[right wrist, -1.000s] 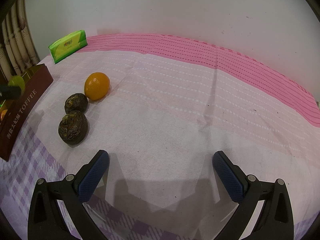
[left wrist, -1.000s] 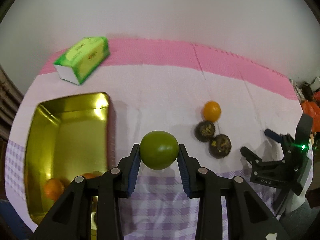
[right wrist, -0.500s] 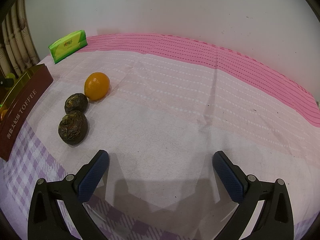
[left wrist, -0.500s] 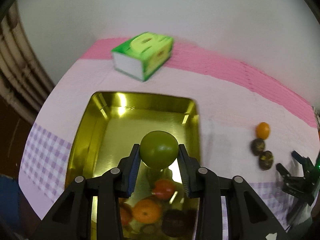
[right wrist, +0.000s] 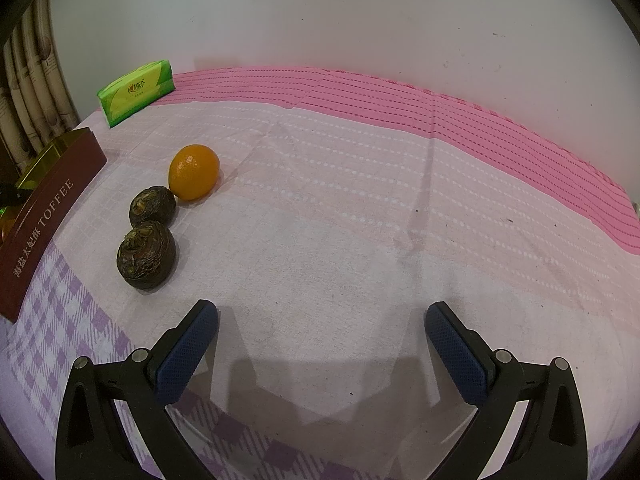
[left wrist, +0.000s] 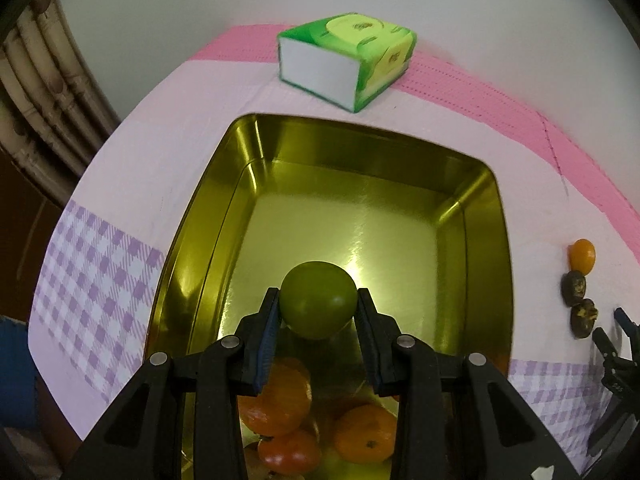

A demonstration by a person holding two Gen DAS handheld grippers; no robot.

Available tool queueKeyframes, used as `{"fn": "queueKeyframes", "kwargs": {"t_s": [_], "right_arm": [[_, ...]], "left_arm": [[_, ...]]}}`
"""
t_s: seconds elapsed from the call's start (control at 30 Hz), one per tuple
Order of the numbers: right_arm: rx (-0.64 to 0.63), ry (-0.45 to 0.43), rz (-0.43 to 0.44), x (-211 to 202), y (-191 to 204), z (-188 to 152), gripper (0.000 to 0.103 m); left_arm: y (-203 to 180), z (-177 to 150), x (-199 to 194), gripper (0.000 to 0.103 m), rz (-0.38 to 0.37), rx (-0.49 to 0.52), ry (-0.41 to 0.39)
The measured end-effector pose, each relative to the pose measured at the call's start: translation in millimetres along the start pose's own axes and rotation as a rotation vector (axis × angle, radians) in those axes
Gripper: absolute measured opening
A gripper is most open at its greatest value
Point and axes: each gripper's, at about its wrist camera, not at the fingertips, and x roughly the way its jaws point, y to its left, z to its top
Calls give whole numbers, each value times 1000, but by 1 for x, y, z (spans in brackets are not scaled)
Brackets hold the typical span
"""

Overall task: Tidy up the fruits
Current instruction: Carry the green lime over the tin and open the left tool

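Tin, gold inside and rectangular, sits at the left of the cloth-covered surface, with oranges and a red fruit at its near end. Left gripper hangs over the tin, jaws clamped on a green round fruit. Green tissue pack lies beyond the tin. Right of the tin: one orange and two dark brown fruits, close together. Right gripper hovers near them, jaws wide apart, holding nothing.

Left wrist view steeply down, close over the gold tin, right wrist view low across the tablecloth, both sharing the tissue pack.
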Motion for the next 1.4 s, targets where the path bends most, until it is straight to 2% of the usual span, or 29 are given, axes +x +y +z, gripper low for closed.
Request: {"fn": "queueKeyframes", "kwargs": {"t_s": [0.83,1.13,1.4], "right_arm": [[1,-1,1,0,-1,0,103],[-15,35,17,1,0,3,103],[-18,48,18,-2,4,0,103]], "left_arm": [[4,-6,14,33,13,14,15],[5,-6,15,34,15,15,15],[8,-7,14,43,9,-4,23]]}}
